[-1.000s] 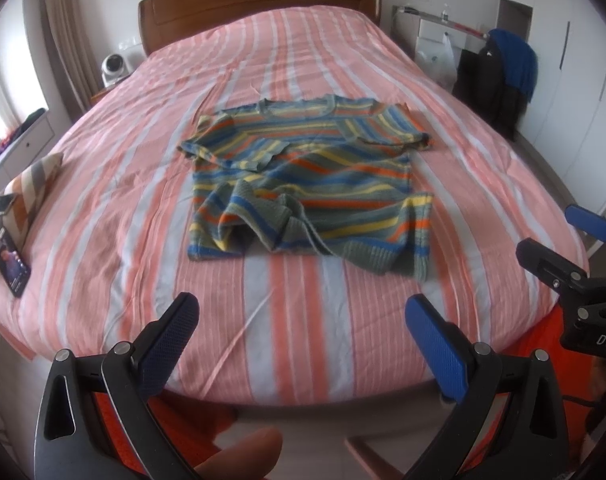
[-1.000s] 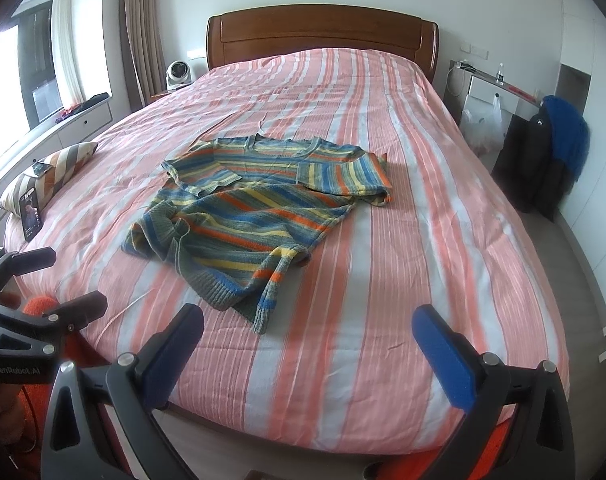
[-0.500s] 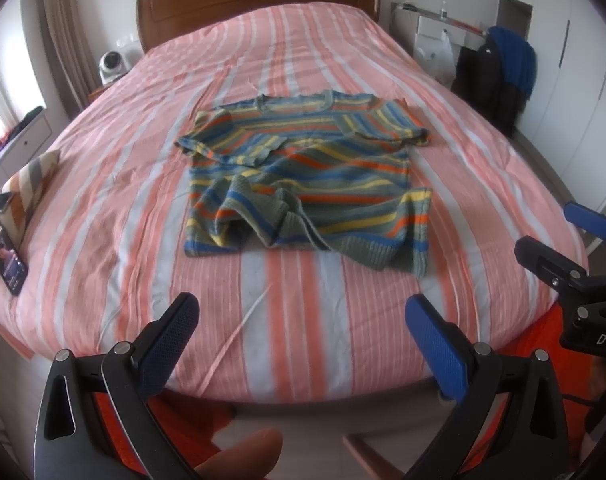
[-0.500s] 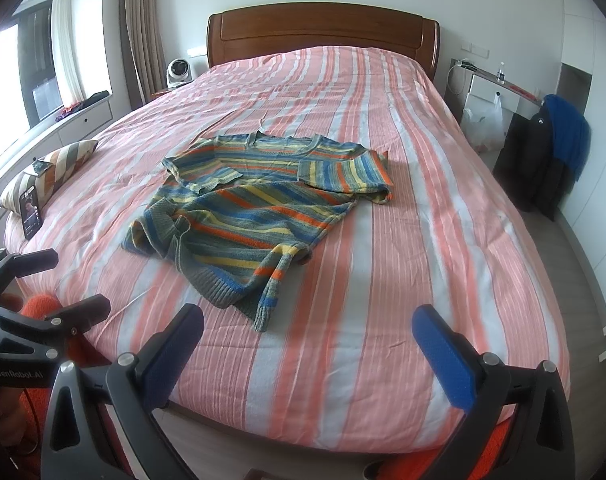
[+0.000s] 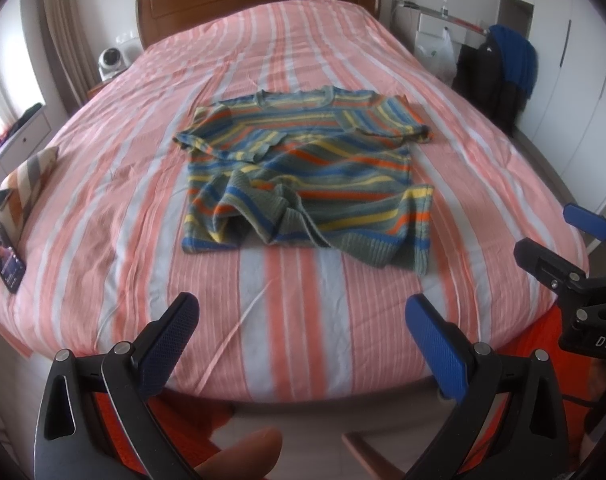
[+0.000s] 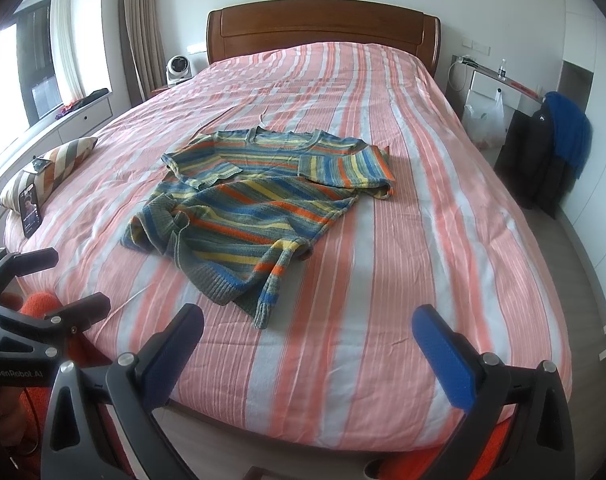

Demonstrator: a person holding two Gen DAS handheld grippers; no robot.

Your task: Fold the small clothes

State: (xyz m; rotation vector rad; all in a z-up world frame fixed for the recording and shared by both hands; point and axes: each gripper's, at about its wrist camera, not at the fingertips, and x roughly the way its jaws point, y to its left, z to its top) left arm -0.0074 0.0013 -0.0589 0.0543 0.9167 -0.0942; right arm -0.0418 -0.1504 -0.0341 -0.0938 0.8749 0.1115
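A striped knit short-sleeved sweater (image 5: 303, 176) in blue, orange, yellow and grey lies on the pink-striped bed (image 5: 295, 320), neck toward the headboard, its lower left part rumpled. It also shows in the right wrist view (image 6: 259, 208). My left gripper (image 5: 303, 328) is open and empty above the foot of the bed, short of the sweater's hem. My right gripper (image 6: 308, 340) is open and empty, also at the foot, to the right of the hem. The right gripper also shows at the right edge of the left wrist view (image 5: 571, 248).
A striped cushion (image 5: 23, 184) with a phone (image 5: 5, 256) leaning on it lies at the bed's left edge. A wooden headboard (image 6: 323, 24) stands at the far end. Dark and blue clothes (image 6: 551, 152) hang by the wardrobe on the right.
Both grippers have shifted slightly toward the bed; the sweater sits a little higher in the left wrist view. Nothing was grasped.
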